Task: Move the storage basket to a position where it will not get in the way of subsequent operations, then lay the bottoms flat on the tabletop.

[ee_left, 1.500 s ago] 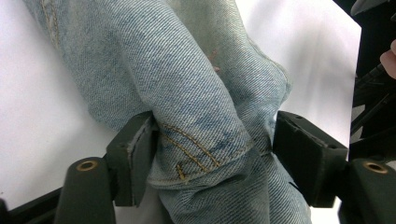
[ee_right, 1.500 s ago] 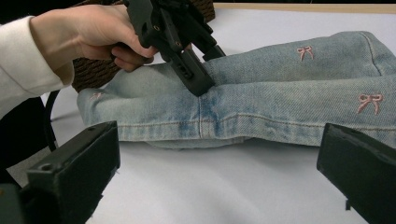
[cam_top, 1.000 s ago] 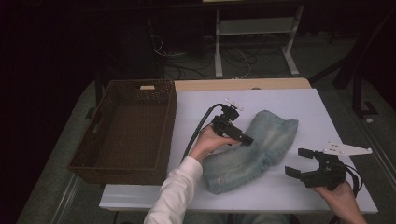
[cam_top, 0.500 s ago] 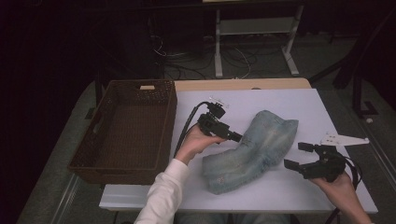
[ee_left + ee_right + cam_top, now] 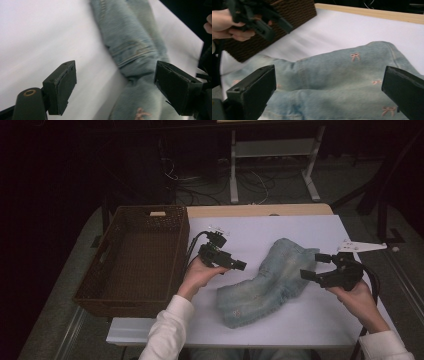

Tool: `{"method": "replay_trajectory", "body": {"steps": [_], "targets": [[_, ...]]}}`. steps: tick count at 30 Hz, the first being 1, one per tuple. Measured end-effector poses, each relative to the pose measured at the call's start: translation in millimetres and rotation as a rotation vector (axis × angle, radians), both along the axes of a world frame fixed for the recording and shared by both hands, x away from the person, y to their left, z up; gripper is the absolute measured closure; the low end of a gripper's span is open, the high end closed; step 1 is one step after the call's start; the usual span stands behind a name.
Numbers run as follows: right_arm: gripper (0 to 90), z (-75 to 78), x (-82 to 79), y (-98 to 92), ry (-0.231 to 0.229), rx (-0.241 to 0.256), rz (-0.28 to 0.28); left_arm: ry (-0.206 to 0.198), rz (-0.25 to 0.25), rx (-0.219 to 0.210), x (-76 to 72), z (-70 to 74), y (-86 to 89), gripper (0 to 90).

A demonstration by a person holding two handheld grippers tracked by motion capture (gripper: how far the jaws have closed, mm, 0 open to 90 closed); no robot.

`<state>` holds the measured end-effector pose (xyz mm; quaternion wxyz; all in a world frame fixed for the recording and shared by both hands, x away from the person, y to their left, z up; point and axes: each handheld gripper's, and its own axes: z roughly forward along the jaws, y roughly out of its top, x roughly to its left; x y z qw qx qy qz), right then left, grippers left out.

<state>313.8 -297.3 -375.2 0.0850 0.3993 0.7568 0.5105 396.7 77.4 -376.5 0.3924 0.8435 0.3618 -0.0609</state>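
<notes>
Left tongs (image 5: 239, 265) have pulled back off the jeans (image 5: 267, 282) since a second ago: they were over the cloth's upper left part, now they hang over bare tabletop (image 5: 250, 232) just left of it, between the jeans and the basket (image 5: 132, 257). Jaws apart, holding nothing. Right tongs (image 5: 314, 266) moved in from the right edge and now sit at the jeans' right hem, jaws wide, also empty.

Jeans lie folded and crumpled mid-tabletop, shifted a little, not in the basket.

Read: left has let go, regrasp looks pending. Likely next is a two-sided pinch to fold or lift toward the basket. Nothing secured yet.
</notes>
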Motion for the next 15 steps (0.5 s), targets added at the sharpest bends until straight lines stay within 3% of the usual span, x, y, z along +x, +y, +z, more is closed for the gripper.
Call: {"method": "replay_trajectory", "body": {"steps": [3,11,15], "targets": [[0.0,-7.1,11.9,-2.0,0.021,-0.004,-0.02,0.001,0.025,0.015,-0.2,-8.0,4.5,17.9],[0.0,-21.6,37.6,-7.2,0.039,-0.002,-0.085,0.001,0.026,-0.014,-6.5,-17.1,8.0,17.9],[0.0,-28.9,47.0,-11.4,0.059,-0.001,-0.128,0.008,0.011,-0.006,-12.1,-18.9,8.8,18.4]]}}
